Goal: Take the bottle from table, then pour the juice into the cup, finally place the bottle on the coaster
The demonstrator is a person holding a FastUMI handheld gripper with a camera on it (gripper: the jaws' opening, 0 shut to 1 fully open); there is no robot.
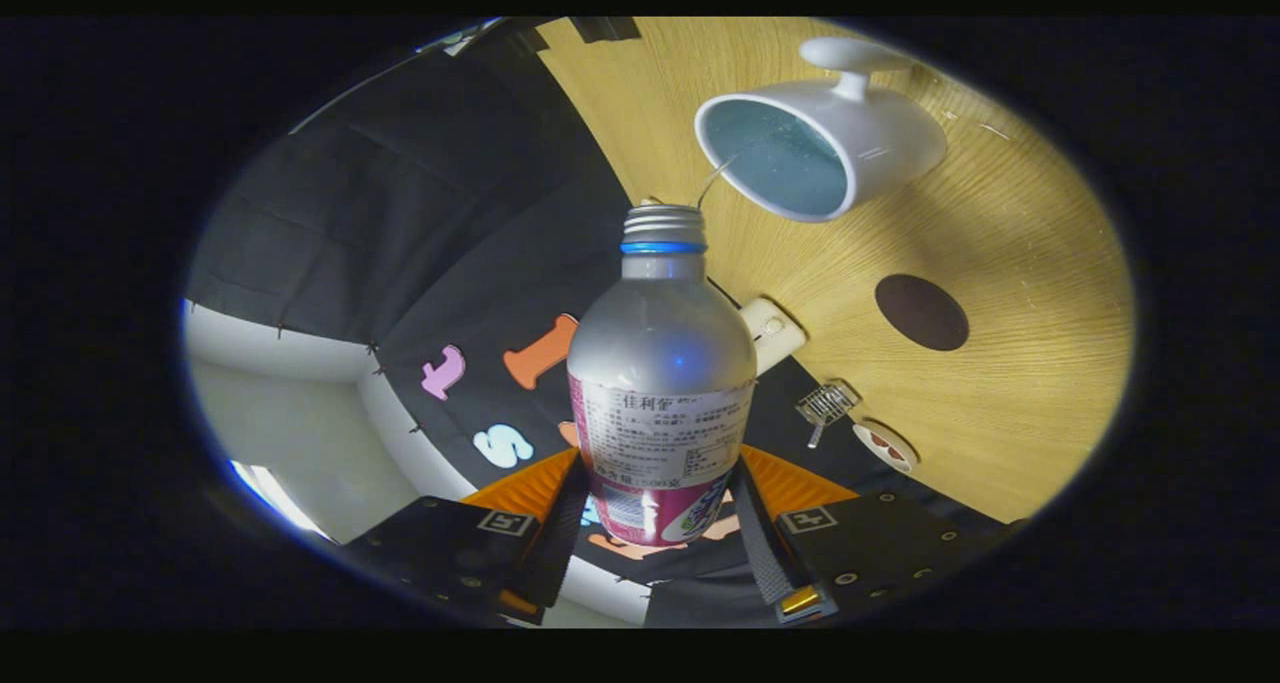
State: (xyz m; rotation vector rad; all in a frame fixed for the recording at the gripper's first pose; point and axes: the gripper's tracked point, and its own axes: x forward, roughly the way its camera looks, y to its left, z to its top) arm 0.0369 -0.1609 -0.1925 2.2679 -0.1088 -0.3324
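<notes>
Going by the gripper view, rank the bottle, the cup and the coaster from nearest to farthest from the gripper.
1. Bottle: held between the jaws of the gripper, tipped toward the cup.
2. Coaster: dark round disc on the wooden table, beyond the jaws, beside the bottle's shoulder.
3. Cup: white, just past the bottle's mouth, taking the thin stream.
</notes>
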